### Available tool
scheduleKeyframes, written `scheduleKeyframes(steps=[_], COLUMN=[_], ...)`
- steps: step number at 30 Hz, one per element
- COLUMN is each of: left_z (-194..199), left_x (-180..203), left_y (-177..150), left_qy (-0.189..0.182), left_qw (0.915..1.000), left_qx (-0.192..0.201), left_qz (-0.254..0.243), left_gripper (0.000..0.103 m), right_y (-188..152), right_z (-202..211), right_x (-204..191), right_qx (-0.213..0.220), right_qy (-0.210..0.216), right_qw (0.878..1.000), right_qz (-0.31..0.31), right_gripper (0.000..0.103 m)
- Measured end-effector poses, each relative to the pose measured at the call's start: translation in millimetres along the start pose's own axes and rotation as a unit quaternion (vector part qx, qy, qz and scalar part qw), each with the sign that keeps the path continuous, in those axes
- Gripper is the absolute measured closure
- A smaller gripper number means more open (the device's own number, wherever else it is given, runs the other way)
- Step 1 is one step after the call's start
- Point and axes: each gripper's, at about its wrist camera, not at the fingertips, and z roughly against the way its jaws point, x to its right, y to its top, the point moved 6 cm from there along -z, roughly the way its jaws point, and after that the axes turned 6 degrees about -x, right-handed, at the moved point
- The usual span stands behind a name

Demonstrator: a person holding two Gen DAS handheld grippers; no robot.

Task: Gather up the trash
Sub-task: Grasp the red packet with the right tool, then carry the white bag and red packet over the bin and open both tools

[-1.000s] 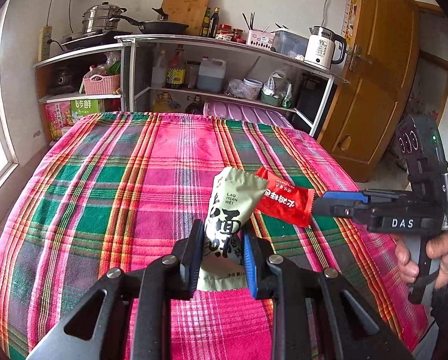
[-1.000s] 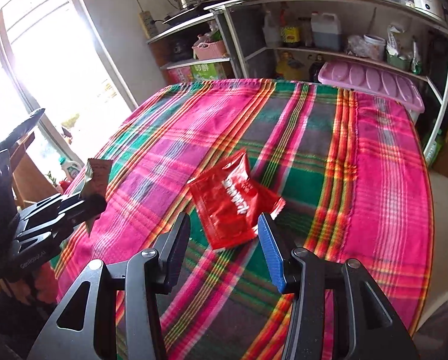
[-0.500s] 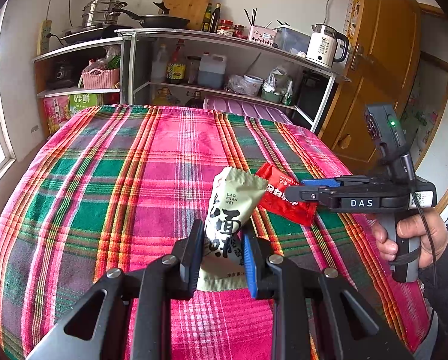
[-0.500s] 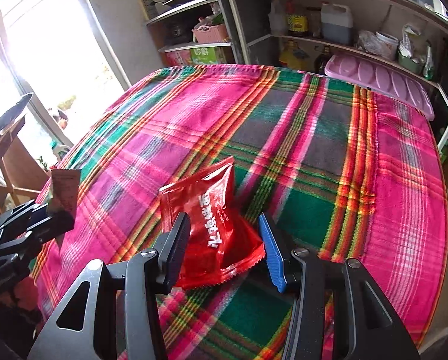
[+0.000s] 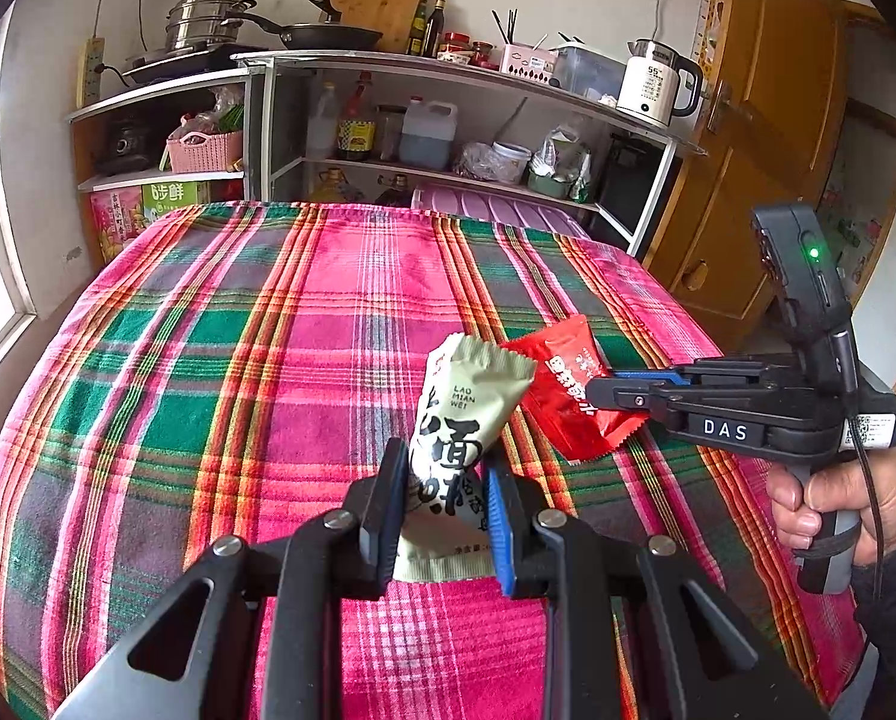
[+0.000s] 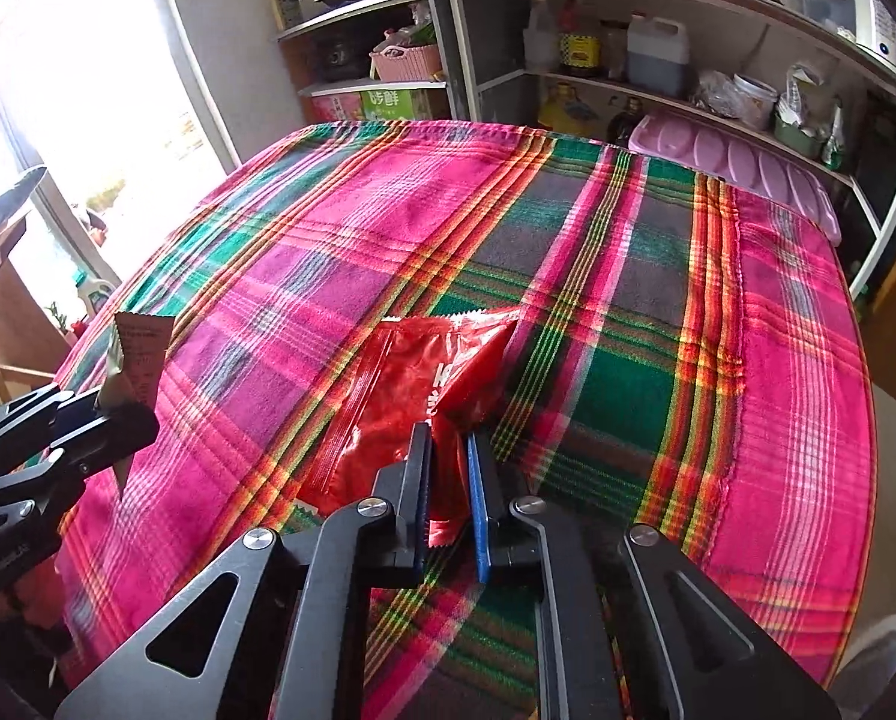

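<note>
The left gripper (image 5: pixel 444 516) is closed on a pale green snack wrapper (image 5: pixel 457 420), its black pad and blue pad pressing the packet's lower half from either side. In the left wrist view the wrapper stands at the lower centre of the frame, long axis nearly upright and leaning slightly right, its crimped top edge pointing toward the upper right and its bottom edge hanging just below the pads, clear of the plaid tablecloth (image 5: pixel 237 360).

The right gripper (image 6: pixel 448 480) has just been closing, and its jaws now stand nearly together, pinching a red wrapper (image 6: pixel 405 384) between them. In the right wrist view that wrapper lies at the centre of the frame, crumpled and folded at the pinch, its long axis running from the pads up toward the upper middle, with its serrated far edge turned away from the camera. In the left wrist view the red wrapper sits just right of the green one, apparently overlapping it in the picture, tilted from upper left down to lower right; a person's hand (image 5: pixel 838 504) grips the handle at the right edge.

Around both wrappers the cloth is bare. Its far edge meets a shelving unit (image 5: pixel 448 120) at the top of the frame, and its right edge drops away beside a wooden door (image 5: pixel 766 120).
</note>
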Motion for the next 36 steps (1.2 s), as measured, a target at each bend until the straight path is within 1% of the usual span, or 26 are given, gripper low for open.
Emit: scheduleKeyframes(steps=[4,12,14,16,24,36], left_z=[7,28,34,40,57,79], left_x=[4,19,26,32,65,106], left_y=[-1,-7,-9,-12,-26,-39], left_qy=[0.002,-0.003,-0.004,-0.005,-0.016,-0.033], left_qw=[1.0000,0.9998,0.9998,0.9997,0.9993,0.9982], left_qx=[0.005,0.017,0.020,0.023,0.025,0.032], left_qz=[0.001,0.000,-0.002,-0.004,-0.020,-0.038], left_gripper=[0.077,0.077,0.077,0.077,0.077,0.077], right_y=[-12,-42,-51,-61,-97,-138], right_z=[14,58,68,79,121,158], right_x=[-2,-4,-4,-3,4,15], right_qx=[0.009,0.037,0.043,0.051,0.078,0.100], right_qy=[0.004,0.004,0.002,-0.008,-0.013,-0.020], right_qw=[1.000,0.999,0.998,0.997,0.994,0.989], right_qz=[-0.014,-0.038,-0.044,-0.049,-0.077,-0.106], right_gripper=[0.092,0.092,0.092,0.092,0.092,0.092])
